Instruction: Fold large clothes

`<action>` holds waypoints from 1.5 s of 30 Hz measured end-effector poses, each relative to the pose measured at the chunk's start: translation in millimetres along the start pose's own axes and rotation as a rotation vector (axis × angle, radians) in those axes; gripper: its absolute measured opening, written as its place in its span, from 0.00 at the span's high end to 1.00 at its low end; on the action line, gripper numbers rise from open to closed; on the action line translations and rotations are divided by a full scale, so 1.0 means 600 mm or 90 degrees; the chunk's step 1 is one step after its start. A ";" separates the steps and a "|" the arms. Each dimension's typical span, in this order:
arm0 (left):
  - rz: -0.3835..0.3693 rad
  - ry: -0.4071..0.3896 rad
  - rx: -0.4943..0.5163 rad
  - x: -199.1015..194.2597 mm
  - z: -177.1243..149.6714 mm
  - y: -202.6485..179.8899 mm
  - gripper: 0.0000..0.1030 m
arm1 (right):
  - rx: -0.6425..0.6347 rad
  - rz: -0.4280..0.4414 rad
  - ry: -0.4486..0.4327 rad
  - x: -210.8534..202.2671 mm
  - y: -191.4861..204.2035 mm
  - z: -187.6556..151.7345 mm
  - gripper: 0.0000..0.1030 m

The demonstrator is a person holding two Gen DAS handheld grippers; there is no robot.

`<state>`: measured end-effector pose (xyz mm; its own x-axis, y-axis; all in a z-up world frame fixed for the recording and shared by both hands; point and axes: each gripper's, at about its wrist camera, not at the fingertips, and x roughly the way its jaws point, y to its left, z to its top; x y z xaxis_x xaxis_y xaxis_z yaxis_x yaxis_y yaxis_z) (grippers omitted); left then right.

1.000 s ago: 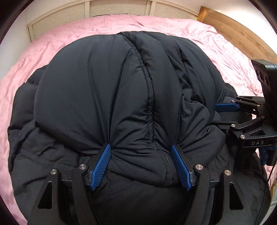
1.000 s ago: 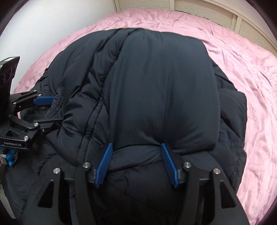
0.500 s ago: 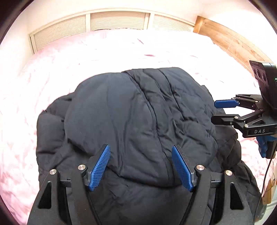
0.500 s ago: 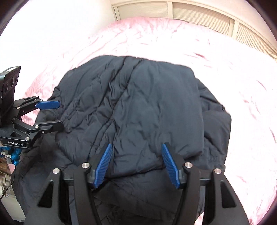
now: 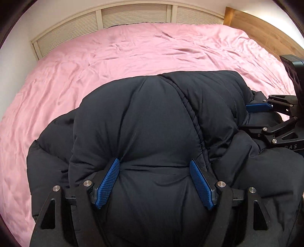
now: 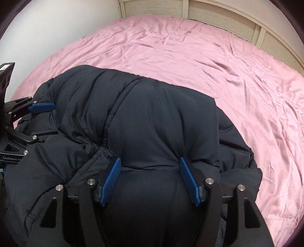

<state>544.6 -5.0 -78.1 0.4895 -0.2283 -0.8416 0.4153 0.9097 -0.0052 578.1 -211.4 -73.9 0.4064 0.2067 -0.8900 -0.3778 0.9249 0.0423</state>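
A big black puffer jacket (image 5: pixel 152 121) lies folded over itself on the pink bed; it also shows in the right wrist view (image 6: pixel 152 117). My left gripper (image 5: pixel 154 176) has its jaws wide apart with a thick roll of the jacket's near edge bulging between the blue pads. My right gripper (image 6: pixel 150 174) stands the same way on the jacket's near edge further right. Each gripper shows in the other's view, the right one (image 5: pixel 266 117) at the jacket's right side, the left one (image 6: pixel 36 117) at its left side.
The pink sheet (image 5: pixel 133 53) covers the bed beyond the jacket. Slatted panels (image 5: pixel 133 15) run along the far wall. A wooden headboard (image 5: pixel 266 32) stands at the right. A white wall (image 6: pixel 47 28) is at the left.
Half a second ago both grippers hovered open above the flat folded jacket. Now both are down at its near edge, with jacket fabric bulging between the pads.
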 end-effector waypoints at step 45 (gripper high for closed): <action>0.083 -0.033 -0.028 -0.384 -0.195 -0.119 0.16 | 0.129 -0.017 -0.035 -0.338 0.076 -0.300 0.19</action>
<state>312.5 23.3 52.8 0.5769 -0.1235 -0.8074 0.3113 0.9471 0.0776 328.5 -268.9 26.8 0.4614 0.1939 -0.8658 -0.1937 0.9743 0.1150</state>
